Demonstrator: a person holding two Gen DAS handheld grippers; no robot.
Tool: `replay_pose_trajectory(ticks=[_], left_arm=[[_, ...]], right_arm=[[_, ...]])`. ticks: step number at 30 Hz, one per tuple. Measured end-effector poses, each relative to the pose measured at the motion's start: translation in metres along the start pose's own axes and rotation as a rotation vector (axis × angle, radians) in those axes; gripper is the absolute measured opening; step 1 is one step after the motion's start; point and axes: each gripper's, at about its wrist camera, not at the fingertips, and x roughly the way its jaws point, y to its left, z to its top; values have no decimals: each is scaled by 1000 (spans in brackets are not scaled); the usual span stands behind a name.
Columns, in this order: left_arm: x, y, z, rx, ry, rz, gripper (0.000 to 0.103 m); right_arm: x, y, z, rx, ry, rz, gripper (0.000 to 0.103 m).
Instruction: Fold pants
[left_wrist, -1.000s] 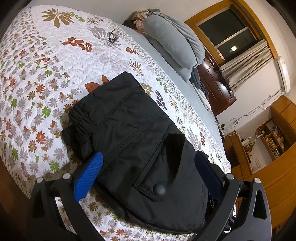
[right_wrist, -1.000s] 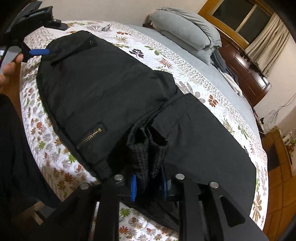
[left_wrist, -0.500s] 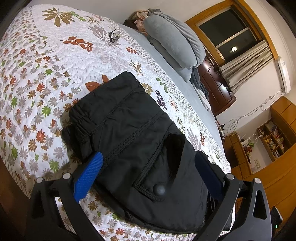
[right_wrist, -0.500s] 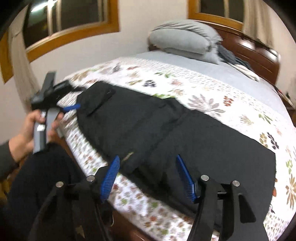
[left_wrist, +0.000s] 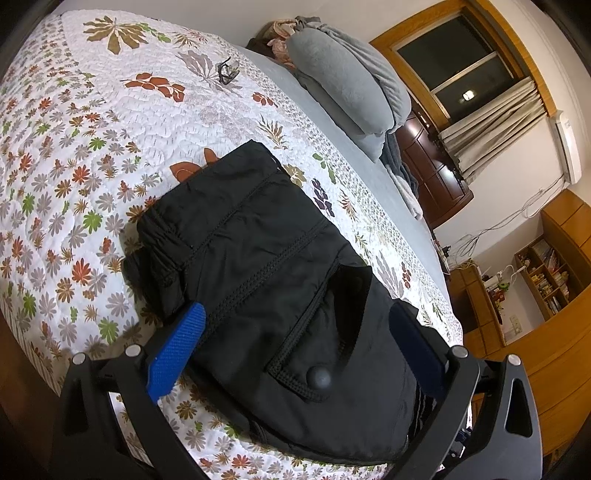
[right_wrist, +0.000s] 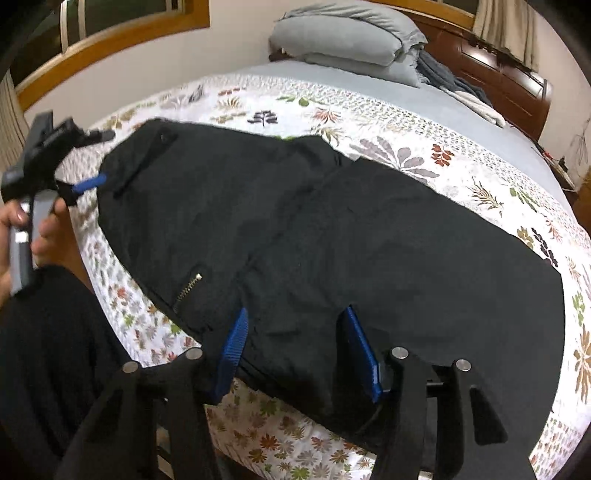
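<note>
Black pants (right_wrist: 332, 229) lie flat along the near edge of the bed, waistband end to the left. In the left wrist view the waistband end (left_wrist: 258, 266) with a snap pocket shows close up. My left gripper (left_wrist: 295, 321) is open, its blue fingers either side of the waist end, just above it. It also shows in the right wrist view (right_wrist: 88, 184), held by a hand. My right gripper (right_wrist: 295, 321) is open and empty, over the near edge of the pants at mid-leg.
The floral quilt (left_wrist: 92, 110) covers the bed. Grey pillows and folded blankets (left_wrist: 343, 77) are piled at the headboard. A small dark object (left_wrist: 227, 70) lies on the quilt. Wooden cabinets (left_wrist: 554, 280) stand beyond the bed. The person's dark-clothed body (right_wrist: 48, 350) is at the bed's edge.
My right gripper has opened, let go of the bunched pants fabric and pulled back; the fabric now lies flat. My left gripper has hardly moved.
</note>
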Motion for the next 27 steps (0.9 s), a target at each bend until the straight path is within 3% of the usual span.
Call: replay_pose_trajectory(ticks=[12,27], left_arm=[[7,2,1,13,7,15,99],[-17,14,4,-78,-34,-1,99]], right_arm=[[-31,26,30,-122,5,-53,56],[-11,41,79,-325,7,-108,60]])
